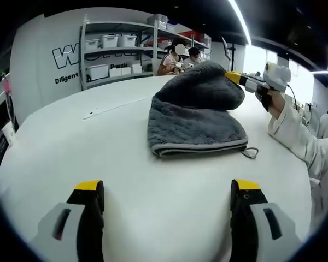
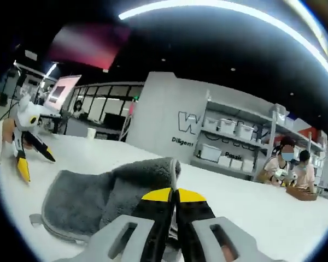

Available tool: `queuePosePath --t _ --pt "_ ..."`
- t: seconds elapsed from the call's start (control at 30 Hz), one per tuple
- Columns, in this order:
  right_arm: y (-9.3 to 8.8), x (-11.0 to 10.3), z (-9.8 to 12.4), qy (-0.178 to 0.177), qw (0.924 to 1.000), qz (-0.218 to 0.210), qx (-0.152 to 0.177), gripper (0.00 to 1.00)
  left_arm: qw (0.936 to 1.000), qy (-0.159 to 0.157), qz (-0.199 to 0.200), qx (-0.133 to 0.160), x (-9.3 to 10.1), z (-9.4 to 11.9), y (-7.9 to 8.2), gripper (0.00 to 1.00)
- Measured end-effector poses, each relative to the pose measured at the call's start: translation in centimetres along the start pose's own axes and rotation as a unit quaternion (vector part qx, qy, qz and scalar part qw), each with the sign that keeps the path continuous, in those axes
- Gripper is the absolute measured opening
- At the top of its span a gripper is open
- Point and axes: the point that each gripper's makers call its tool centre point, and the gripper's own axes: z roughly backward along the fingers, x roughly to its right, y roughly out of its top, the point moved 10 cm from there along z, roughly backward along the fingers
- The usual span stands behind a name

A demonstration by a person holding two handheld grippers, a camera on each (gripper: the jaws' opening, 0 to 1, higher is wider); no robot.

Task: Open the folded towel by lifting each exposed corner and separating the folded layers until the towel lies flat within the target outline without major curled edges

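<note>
Right hand-held gripper [image 2: 175,204] clenched on the towel [image 1: 199,112] lifts 1 layer; left hand-held gripper [image 1: 167,194], released, waits near the towel. Next, peel it flat onto the worktop [image 1: 98,158].

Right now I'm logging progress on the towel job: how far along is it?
Early. Done: the right gripper has shut on an upper layer of the grey towel and raised it into a hump. In hand: peeling that layer off the fold. Left: the towel is folded on the white table, and the left gripper hovers open, short of the towel.
</note>
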Motion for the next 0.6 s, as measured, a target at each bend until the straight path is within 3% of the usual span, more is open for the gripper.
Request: queuePosePath --t 0.43,0.6 --pt "-3.1 -0.1 -2.2 -0.027 0.9945 0.084 -0.057 0.0 1.0 -0.001 0.0 0.003 0.1 0.1 0.1 0.95" --pt "-4.5 0.0 -3.3 -0.023 0.9921 0.097 -0.077 0.0 1.0 -0.001 0.0 0.005 0.0 0.1 0.2 0.95"
